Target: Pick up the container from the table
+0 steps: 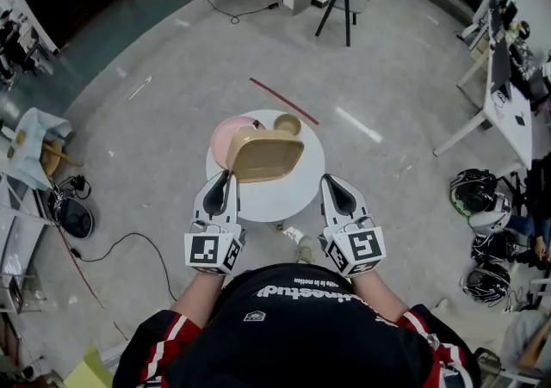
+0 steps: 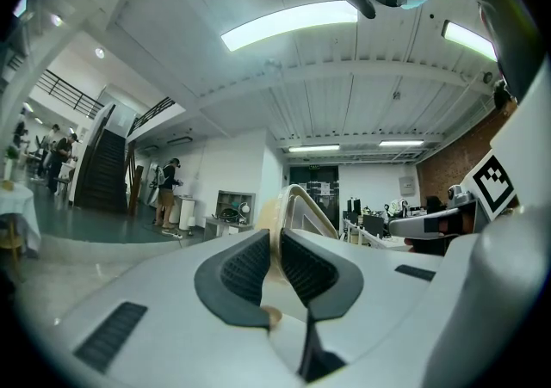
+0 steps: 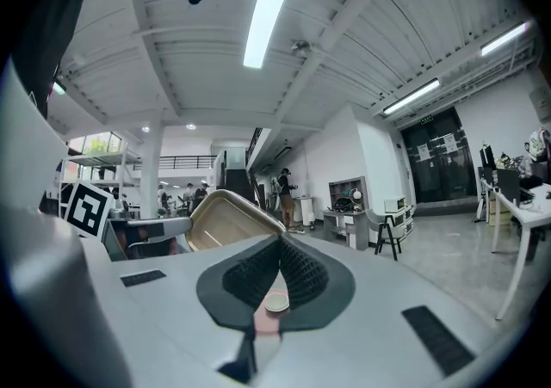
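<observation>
A tan rectangular container point(image 1: 265, 157) hangs tilted over the round white table point(image 1: 293, 197). My left gripper point(image 1: 225, 176) is shut on its near-left rim. In the left gripper view the container's pale edge point(image 2: 297, 210) runs between the dark pads, which press on it at the left gripper point(image 2: 277, 249). My right gripper point(image 1: 332, 180) is at the table's right edge, apart from the container, with its jaws shut and nothing between them. The right gripper view shows the right gripper point(image 3: 280, 250) with its pads together and the container point(image 3: 219, 221) off to the left.
On the table behind the container are a pink plate point(image 1: 224, 138) and a small tan bowl point(image 1: 287, 125). A red stick point(image 1: 284, 101) lies on the floor beyond. A black stool point(image 1: 337, 1) stands farther back, helmets point(image 1: 475, 192) at the right, cables point(image 1: 129, 244) at the left.
</observation>
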`<state>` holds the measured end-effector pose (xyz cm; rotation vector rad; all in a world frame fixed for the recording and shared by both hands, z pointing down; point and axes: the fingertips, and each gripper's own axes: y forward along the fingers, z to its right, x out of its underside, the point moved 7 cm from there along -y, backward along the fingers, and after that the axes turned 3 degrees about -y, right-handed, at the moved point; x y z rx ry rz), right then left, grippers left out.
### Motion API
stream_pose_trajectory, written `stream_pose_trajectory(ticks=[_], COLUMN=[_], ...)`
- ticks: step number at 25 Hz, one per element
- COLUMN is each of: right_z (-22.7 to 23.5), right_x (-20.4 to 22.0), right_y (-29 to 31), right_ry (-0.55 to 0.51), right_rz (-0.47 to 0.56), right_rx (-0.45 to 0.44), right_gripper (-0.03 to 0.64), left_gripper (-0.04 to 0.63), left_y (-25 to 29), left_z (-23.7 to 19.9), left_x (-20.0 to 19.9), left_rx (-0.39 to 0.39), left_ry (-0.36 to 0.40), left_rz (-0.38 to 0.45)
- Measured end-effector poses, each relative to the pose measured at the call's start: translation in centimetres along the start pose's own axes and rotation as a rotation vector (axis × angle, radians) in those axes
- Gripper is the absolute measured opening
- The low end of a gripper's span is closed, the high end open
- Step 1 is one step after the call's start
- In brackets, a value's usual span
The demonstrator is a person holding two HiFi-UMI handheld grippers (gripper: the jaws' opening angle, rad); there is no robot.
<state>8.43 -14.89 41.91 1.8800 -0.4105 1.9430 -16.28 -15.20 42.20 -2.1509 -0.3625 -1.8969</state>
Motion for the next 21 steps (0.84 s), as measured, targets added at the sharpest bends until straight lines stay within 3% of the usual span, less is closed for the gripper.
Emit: stream_pose_trajectory(ticks=[21], right_z=[-0.44], right_x=[-0.4], right_y=[0.12], right_ry=[-0.001], right_rz=[-0.014], right_rx=[-0.025], right_gripper=[0.003], left_gripper=[0.054], left_y=[-0.23], left_z=[0.11], left_x=[-0.84], left_rx=[0.003], left_ry=[0.009], left_rz=[0.01])
